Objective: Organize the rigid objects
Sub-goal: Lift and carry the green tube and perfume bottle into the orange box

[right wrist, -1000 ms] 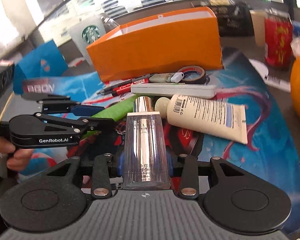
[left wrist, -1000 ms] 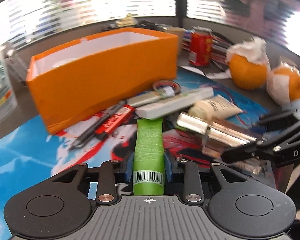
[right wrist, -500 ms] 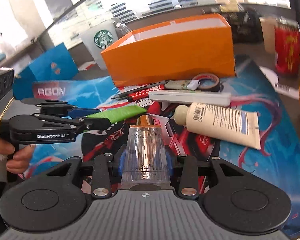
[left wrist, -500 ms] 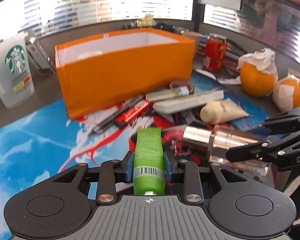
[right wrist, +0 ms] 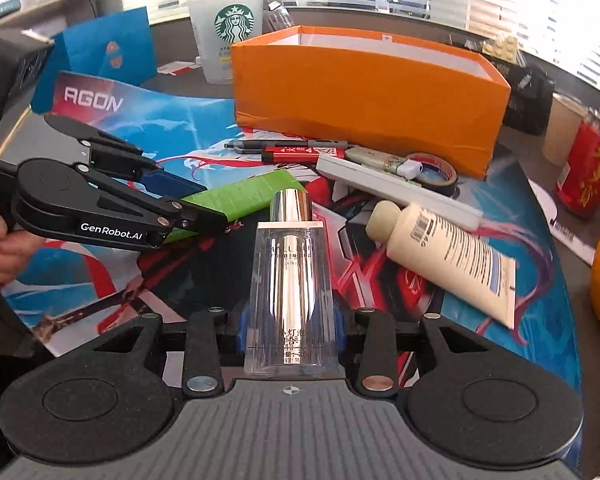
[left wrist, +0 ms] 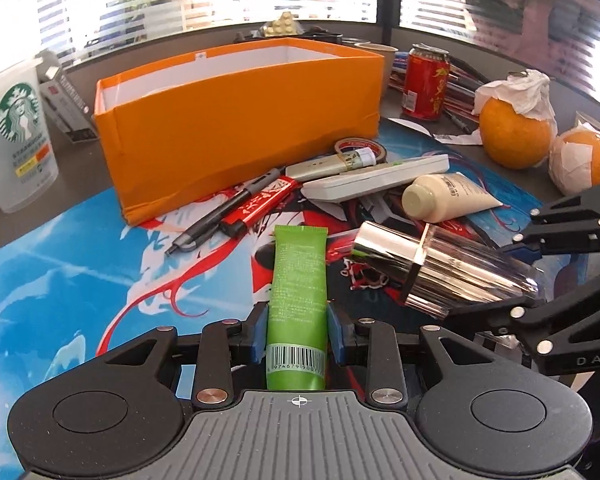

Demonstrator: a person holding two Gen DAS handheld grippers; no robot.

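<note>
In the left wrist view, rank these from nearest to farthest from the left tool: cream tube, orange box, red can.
From the left tool, which grips a green tube:
1. Cream tube, lying on the mat, ahead and right.
2. Orange box, standing past the pens, ahead and slightly left.
3. Red can, upright beyond the box's right corner.

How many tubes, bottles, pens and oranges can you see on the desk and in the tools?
Tubes: 2, the green tube in the left tool and the cream tube on the mat.
Bottles: 1, the clear bottle in the right tool.
Pens: 2, grey pen and red pen.
Oranges: 2, orange and wrapped orange.
Total: 7
</note>
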